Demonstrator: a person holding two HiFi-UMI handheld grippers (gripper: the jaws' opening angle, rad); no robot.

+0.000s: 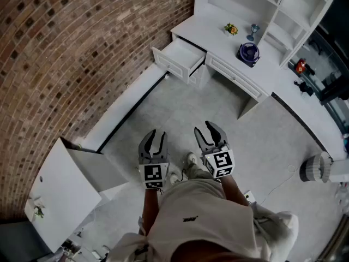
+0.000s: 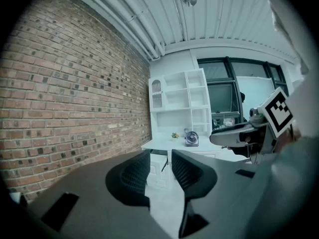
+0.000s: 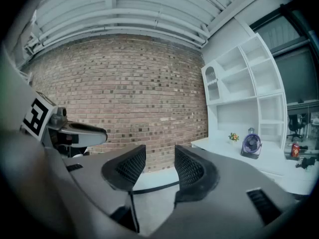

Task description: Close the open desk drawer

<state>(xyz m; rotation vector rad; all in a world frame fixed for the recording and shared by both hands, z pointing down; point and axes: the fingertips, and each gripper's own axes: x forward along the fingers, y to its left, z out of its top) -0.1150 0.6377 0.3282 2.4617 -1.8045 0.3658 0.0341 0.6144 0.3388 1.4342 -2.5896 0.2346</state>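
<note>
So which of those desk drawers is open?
The end drawer nearest the brick wall: it juts out from the desk, while the long drawer beside it sits flush.

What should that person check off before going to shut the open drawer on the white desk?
1. Drawer pulled out of the desk: ok, open.
2. Left claw free: ok, jaws apart, nothing between.
3. Right claw free: ok, jaws apart, nothing between.
4. Claws near the drawer: not ok, a stretch of floor lies between.
5. Anything sticking out of the drawer: cannot tell, too small.
</note>
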